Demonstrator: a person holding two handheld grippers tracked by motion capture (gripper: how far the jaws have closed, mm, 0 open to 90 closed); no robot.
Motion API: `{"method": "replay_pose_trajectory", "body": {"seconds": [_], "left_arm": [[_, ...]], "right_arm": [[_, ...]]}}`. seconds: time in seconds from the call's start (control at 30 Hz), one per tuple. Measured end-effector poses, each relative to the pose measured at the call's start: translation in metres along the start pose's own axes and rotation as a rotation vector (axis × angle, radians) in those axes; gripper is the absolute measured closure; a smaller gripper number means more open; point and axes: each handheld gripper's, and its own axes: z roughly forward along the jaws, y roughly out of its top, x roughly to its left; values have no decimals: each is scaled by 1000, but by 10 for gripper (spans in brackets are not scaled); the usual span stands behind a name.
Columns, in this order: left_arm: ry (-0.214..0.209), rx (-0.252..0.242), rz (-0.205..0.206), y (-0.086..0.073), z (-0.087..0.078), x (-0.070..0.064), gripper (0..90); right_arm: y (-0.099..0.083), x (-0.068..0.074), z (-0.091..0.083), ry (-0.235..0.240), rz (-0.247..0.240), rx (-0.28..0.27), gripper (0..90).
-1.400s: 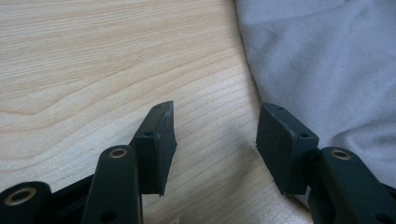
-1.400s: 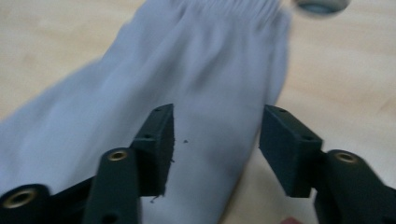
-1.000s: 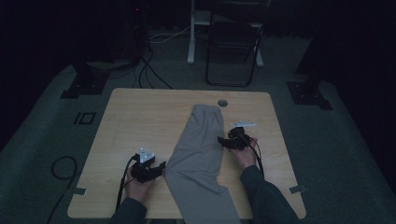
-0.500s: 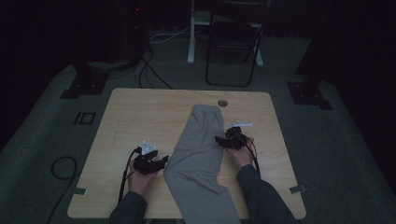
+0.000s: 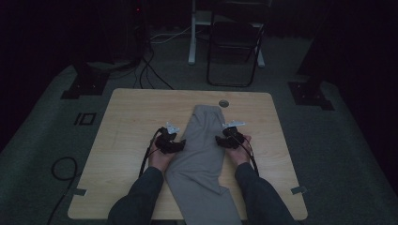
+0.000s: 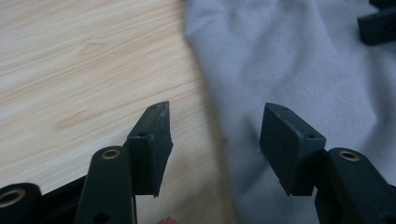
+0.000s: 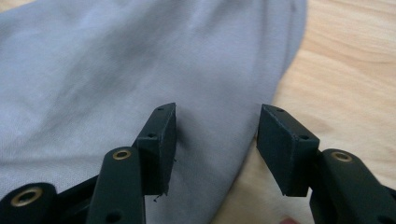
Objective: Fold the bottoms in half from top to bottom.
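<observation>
Garment: I see a grey cloth garment (image 5: 202, 154) lying flat along the middle of the wooden table (image 5: 131, 117), running from near the far edge down to the near edge, where its lower end hangs over. It looks like folded trousers, though I cannot confirm the type.
Garment edges: in the left gripper view the cloth's (image 6: 299, 70) left border runs down between my jaws, with bare wood (image 6: 84, 70) on the other side. In the right gripper view the cloth (image 7: 140, 65) covers most of the frame and its right border passes between the jaws, with wood (image 7: 350, 70) beyond.
Left gripper: I hold the left gripper (image 5: 177, 144) at the garment's left edge, about halfway along its length. Jaws stand wide apart, nothing between the pads (image 6: 152, 144); released. One jaw is over wood, the other over cloth.
Right gripper: the right gripper (image 5: 220, 139) sits at the garment's right edge, roughly level with the left one. Jaws spread, nothing clamped; released. Whether the pads (image 7: 161, 144) touch the fabric I cannot tell.
Other gripper seen: black jaw tips (image 6: 378, 23) show at the top right corner of the left gripper view, resting over the cloth.
Table: a round grommet (image 5: 223, 103) lies just beyond the garment's far end.
Surroundings: a dark folding chair (image 5: 234, 42) stands on the floor behind the table; the room is dim.
</observation>
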Motion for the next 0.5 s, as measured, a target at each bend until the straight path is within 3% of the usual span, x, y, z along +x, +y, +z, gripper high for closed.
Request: {"method": "replay_pose_trajectory", "body": {"seconds": [0.13,0.3,0.37,0.43,0.5], "left_arm": [[0,10,-4,6,10,-5,438],[8,29,-6,15,25,-10,438],[10,32,-9,16,27,-9,439],[11,39,-13,20,33,-8,437],[13,46,-19,25,37,-6,438]], "right_arm": [[4,-11,3,-47,0,-5,498],[12,-40,7,-125,53,18,508],[15,-49,7,-125,81,31,508],[17,-55,8,-95,111,53,506],[19,-55,7,-78,101,67,497]]}}
